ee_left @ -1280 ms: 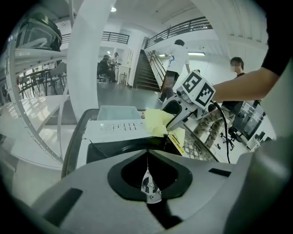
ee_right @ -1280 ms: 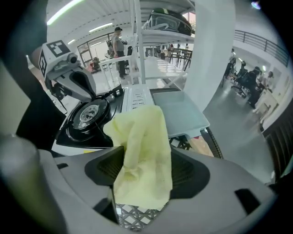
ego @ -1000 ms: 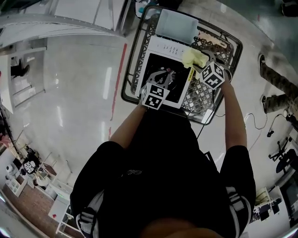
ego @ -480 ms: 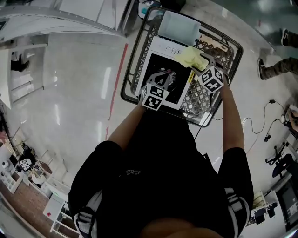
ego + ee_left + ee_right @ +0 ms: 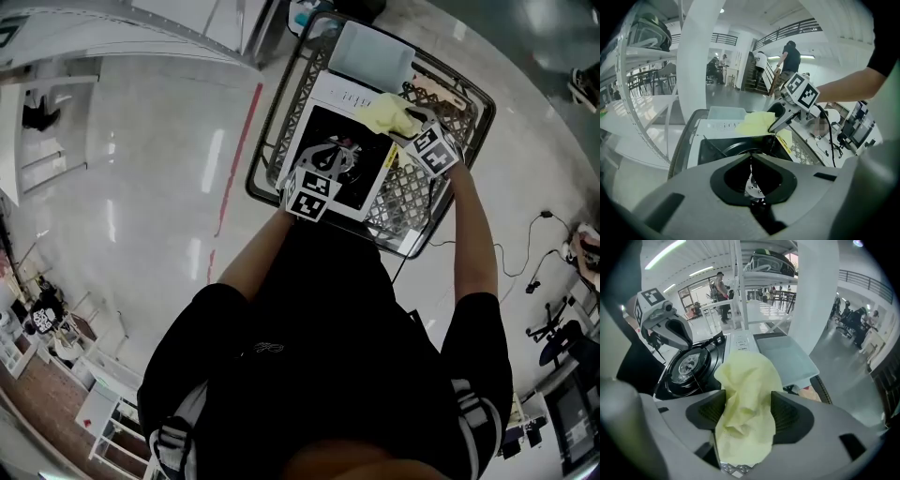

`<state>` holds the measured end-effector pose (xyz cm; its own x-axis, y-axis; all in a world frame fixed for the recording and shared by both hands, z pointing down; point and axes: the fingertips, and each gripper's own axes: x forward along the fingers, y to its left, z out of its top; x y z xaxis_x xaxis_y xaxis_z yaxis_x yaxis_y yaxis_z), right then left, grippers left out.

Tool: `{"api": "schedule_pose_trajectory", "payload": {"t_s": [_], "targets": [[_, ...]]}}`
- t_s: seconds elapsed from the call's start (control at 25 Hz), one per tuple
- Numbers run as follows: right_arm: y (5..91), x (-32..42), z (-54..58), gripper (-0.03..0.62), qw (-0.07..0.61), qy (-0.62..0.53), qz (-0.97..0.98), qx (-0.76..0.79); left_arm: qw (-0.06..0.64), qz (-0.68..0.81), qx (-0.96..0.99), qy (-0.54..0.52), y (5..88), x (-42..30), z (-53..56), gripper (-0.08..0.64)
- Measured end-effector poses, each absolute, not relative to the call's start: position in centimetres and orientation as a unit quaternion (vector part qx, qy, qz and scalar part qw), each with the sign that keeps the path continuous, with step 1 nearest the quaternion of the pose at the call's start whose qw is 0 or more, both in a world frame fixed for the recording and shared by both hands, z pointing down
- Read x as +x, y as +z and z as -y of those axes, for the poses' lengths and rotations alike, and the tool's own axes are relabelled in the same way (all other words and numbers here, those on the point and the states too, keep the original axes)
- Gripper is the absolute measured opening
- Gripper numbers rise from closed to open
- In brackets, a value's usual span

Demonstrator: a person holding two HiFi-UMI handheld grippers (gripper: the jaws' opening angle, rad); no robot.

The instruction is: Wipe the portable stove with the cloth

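**Cloth.** The yellow cloth [image 5: 747, 404] is soft, light and limp. It bunches and drapes rather than keeping any shape, so it probably conforms to the stove surface under light pressure. Grip it by a gathered fold, with a loose portion left ahead of the jaws to act as the wiping pad. A thin grip is likely to slip out under drag.

**Position of the cloth.** The cloth sits between the jaws of the right gripper [image 5: 747, 414], which are clenched on its bunched middle. The free end lies beyond the jaw tips, over the far right corner of the portable stove [image 5: 361, 178], beside the white control strip.

**Stove.** The stove is rigid with a smooth, glossy black top. Its burner [image 5: 689, 364] and pan supports are raised, and these can snag the cloth.

**Left gripper.** The left gripper [image 5: 323, 171] is at the near edge of the stove, well apart from the cloth. Its jaws are pressed together with nothing between them.

**Surroundings.** The stove rests in a wire basket [image 5: 412, 202]. A clear lidded box [image 5: 375, 54] lies at the far end.
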<state>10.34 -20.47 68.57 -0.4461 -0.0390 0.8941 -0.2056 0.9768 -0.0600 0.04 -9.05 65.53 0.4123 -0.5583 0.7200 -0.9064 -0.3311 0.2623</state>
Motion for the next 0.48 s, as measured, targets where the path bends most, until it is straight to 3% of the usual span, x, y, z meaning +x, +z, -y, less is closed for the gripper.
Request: {"api": "schedule_pose_trajectory", "payload": {"t_s": [0.48], "targets": [[68.6, 7.3, 20.5, 0.305, 0.539, 0.053, 0.840, 0.026, 0.335, 0.499, 0.760, 0.249, 65.3, -1.8, 8.6, 0.021]]}}
